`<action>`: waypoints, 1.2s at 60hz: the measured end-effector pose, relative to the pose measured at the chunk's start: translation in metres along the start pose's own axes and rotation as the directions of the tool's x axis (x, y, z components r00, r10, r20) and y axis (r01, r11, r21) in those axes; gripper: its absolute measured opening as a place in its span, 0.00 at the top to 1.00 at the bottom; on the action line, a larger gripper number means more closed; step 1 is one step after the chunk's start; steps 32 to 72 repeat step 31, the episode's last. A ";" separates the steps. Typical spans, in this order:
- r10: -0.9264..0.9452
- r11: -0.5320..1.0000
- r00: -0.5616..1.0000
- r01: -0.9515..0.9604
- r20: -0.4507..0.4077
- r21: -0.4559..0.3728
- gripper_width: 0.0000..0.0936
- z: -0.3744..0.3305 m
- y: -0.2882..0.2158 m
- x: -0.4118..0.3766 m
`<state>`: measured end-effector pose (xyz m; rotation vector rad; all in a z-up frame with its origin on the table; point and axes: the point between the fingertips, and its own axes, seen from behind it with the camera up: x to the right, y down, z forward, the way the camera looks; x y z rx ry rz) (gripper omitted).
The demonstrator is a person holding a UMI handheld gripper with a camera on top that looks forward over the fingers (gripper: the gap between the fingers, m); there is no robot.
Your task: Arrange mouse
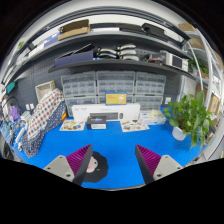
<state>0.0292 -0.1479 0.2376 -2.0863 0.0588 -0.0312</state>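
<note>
A black mouse [97, 166] lies on the blue mat [120, 140], right beside the inner face of my left finger. Its grey scroll-wheel patch shows next to the finger. My gripper [112, 161] is open, with the two purple pads [76, 160] wide apart. The mouse sits on the mat between the fingers, at the left side, with a wide gap to the right finger [150, 160]. Nothing is held.
A white box [98, 125] and small items stand at the mat's far edge. White drawer cabinets [115, 88] and shelves with boxes are behind. A green plant [188, 115] stands at the right, a patterned cloth [40, 118] at the left.
</note>
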 end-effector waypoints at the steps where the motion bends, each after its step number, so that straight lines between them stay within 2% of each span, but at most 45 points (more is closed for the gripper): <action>1: -0.001 1.000 1.000 0.001 -0.001 0.000 0.07 -0.003 -0.001 0.005; 31: 0.008 1.000 1.000 -0.008 -0.002 0.009 0.08 -0.062 0.025 0.085; 72: 0.008 1.000 1.000 -0.008 -0.002 0.009 0.08 -0.062 0.025 0.085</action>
